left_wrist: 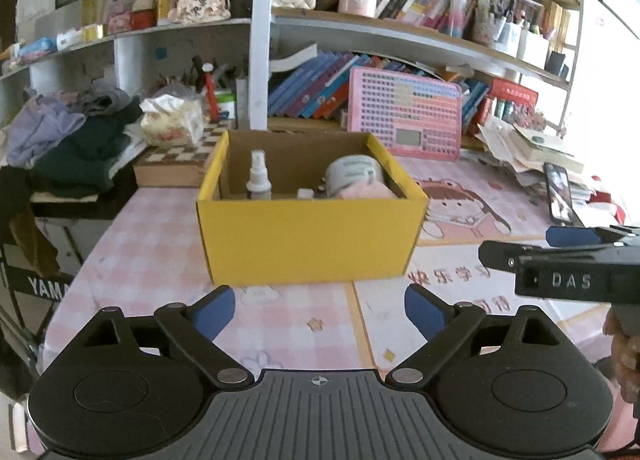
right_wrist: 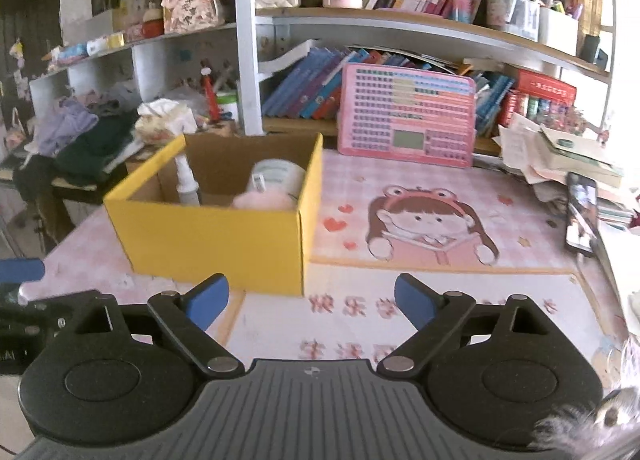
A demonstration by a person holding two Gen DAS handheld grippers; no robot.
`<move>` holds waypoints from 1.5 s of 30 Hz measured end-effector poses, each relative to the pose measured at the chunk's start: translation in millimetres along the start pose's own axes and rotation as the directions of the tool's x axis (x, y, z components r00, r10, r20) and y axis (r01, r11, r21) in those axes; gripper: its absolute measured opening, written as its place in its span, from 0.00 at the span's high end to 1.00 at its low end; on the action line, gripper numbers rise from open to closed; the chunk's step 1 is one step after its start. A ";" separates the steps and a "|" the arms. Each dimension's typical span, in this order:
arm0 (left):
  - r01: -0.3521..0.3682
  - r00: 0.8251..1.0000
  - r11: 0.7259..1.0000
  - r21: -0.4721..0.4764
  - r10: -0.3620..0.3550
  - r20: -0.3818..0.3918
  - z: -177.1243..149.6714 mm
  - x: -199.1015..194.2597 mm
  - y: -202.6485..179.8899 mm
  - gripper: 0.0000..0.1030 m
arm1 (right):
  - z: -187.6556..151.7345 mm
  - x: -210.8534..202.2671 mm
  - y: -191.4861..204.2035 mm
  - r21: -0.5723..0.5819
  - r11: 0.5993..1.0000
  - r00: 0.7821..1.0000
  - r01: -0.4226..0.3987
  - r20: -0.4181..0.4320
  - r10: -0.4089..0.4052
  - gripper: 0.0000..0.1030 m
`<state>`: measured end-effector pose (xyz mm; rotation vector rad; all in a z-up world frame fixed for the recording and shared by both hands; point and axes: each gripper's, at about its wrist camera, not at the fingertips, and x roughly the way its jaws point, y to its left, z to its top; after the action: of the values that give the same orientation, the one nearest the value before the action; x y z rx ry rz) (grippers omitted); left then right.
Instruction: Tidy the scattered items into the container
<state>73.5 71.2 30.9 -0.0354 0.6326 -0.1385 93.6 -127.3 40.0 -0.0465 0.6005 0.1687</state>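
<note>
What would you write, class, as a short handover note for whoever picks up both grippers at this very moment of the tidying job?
Left gripper: open, empty, in front of the yellow box.
Right gripper: open, empty, at the box's right front corner.
In the box: a spray bottle, a white jar, something pink and fluffy, a small white item.
Done: those things are packed.
Left: no loose small items show on the pink mat; a phone lies at its right edge. Check whether it belongs in.
</note>
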 end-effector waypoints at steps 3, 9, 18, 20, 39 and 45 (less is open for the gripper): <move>0.010 1.000 1.000 0.008 -0.010 -0.028 -10.3 -1.8 -4.0 0.09 | -16.6 -9.1 0.9 0.007 1.000 1.000 0.021 -0.017 -0.021 0.12; 0.004 0.998 1.000 0.007 -0.003 -0.069 -21.5 -1.6 -8.2 0.09 | -37.5 -19.7 2.0 -0.018 0.998 0.998 0.054 -0.041 -0.055 0.12; 0.009 0.996 1.000 0.011 -0.008 -0.087 -24.4 0.7 -18.3 0.05 | -47.7 -28.3 -0.4 -0.049 0.996 0.996 0.074 -0.039 -0.076 0.07; 0.009 0.995 1.000 0.013 -0.008 -0.098 -26.6 1.9 -20.2 0.05 | -49.9 -29.0 -4.0 -0.040 0.996 0.995 0.084 -0.048 -0.085 0.07; -0.007 0.970 0.998 0.059 0.021 -0.242 -42.5 19.5 -35.8 0.02 | -65.4 -26.4 -12.4 -0.036 0.994 0.983 0.107 -0.145 -0.111 0.03; -0.004 0.971 0.998 0.058 0.017 -0.239 -42.4 18.5 -33.9 0.00 | -67.1 -25.4 -10.4 -0.030 0.994 0.981 0.106 -0.162 -0.110 0.03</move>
<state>59.1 35.5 -11.6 0.0407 0.8701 -0.1519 37.4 -147.5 -1.0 -0.1138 0.7579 0.0661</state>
